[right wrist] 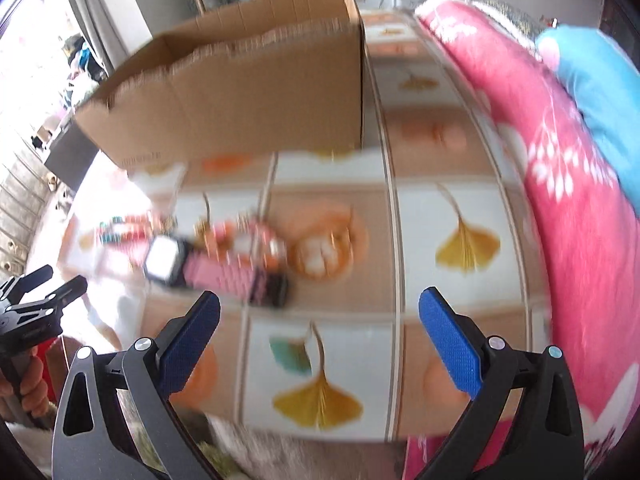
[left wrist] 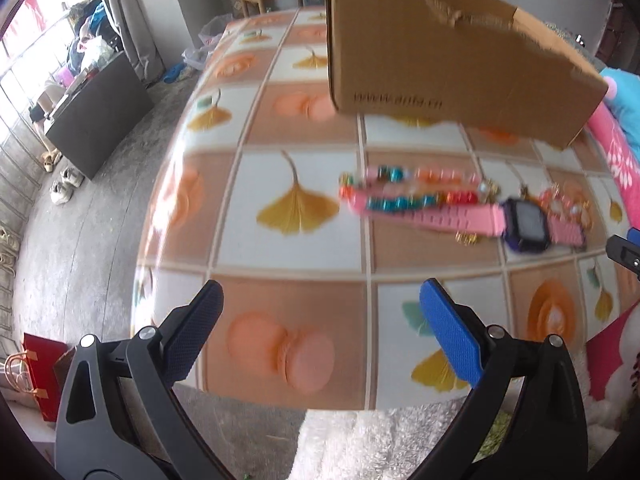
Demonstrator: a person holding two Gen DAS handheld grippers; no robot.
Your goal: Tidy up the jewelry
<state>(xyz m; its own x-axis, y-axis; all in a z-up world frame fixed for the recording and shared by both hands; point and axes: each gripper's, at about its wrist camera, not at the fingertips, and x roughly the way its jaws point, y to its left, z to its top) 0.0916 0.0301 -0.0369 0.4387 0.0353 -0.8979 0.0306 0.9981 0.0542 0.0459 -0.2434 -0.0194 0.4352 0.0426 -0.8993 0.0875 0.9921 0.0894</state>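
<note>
A table (left wrist: 248, 216) under a ginkgo-leaf tablecloth fills the frame centre. On it: a cardboard box (left wrist: 448, 60) at upper right, beaded bracelets (left wrist: 404, 190) and a pink-strapped watch (left wrist: 524, 222) at centre right, and a pink blanket (right wrist: 560, 168) along the right edge.

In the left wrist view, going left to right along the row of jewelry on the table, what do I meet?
Ginkgo leaf print → beaded bracelets → pink-strapped watch → tip of the right gripper at the frame's edge.

Right gripper (right wrist: 319, 308): jaws spread wide, empty
Watch (right wrist: 208, 266): pink strap, lying near cardboard box (right wrist: 256, 92)
Table (right wrist: 460, 200): ginkgo-leaf cloth
</note>
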